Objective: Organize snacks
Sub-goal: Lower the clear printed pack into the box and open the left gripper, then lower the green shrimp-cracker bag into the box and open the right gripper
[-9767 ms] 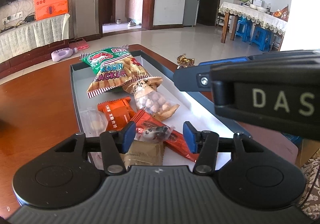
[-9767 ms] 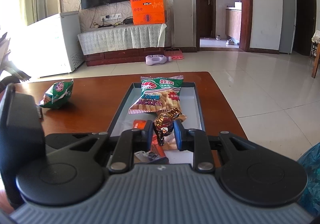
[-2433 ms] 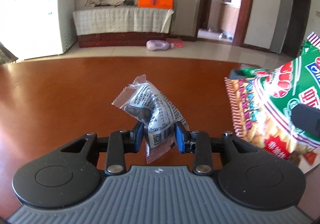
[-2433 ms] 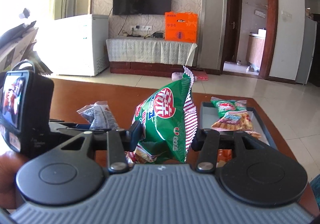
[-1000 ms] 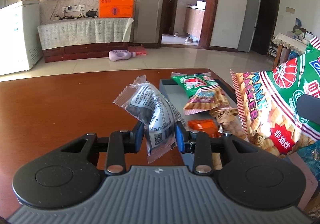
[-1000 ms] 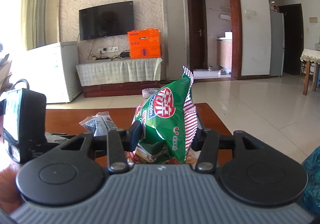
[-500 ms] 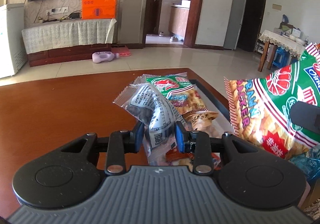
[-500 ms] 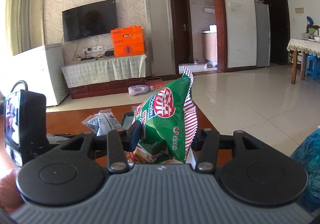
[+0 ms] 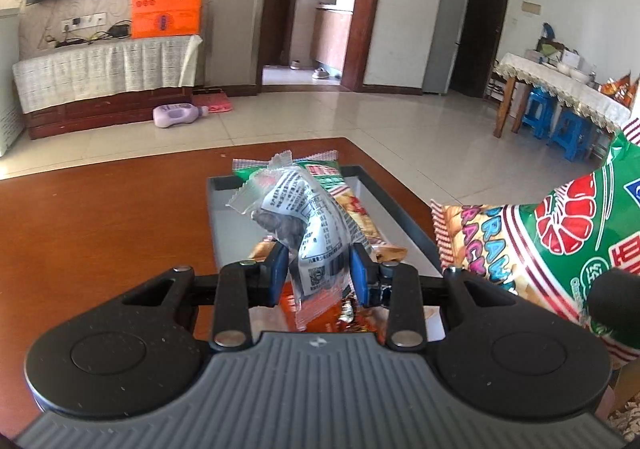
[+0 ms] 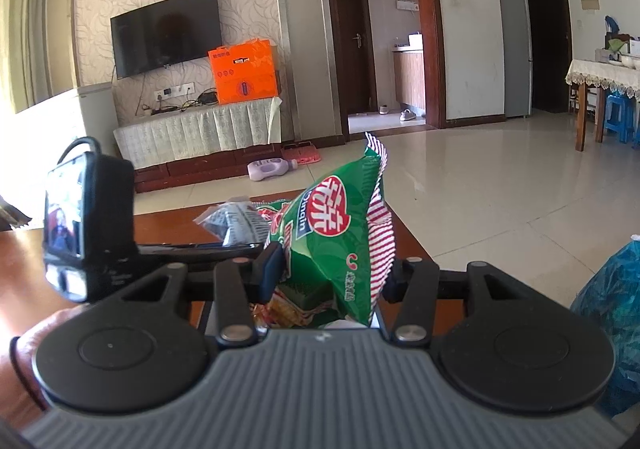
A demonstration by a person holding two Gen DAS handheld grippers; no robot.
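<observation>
My left gripper (image 9: 318, 275) is shut on a small clear snack packet (image 9: 304, 225) with dark pieces and printed text, held in the air over the near end of the grey tray (image 9: 226, 225). My right gripper (image 10: 330, 273) is shut on a green prawn cracker bag (image 10: 336, 233), which also fills the right edge of the left wrist view as the green prawn cracker bag (image 9: 560, 241). The tray holds another prawn cracker bag (image 9: 332, 177), an orange wrapper (image 9: 324, 315) and other snacks, mostly hidden behind the packet. In the right wrist view the left gripper's body (image 10: 92, 229) and the clear packet (image 10: 236, 221) show at left.
The tray lies on a brown wooden table (image 9: 100, 229), close to its right edge. A blue plastic bag (image 10: 612, 309) sits at the far right. A person's hand (image 10: 24, 361) shows at lower left. Beyond are tiled floor, a purple bottle (image 9: 178, 115) and a TV cabinet.
The left gripper has swung right with the clear packet, from beside the tray to over its near end. The right gripper has stayed in place, still gripping the green bag, and turned slightly.
</observation>
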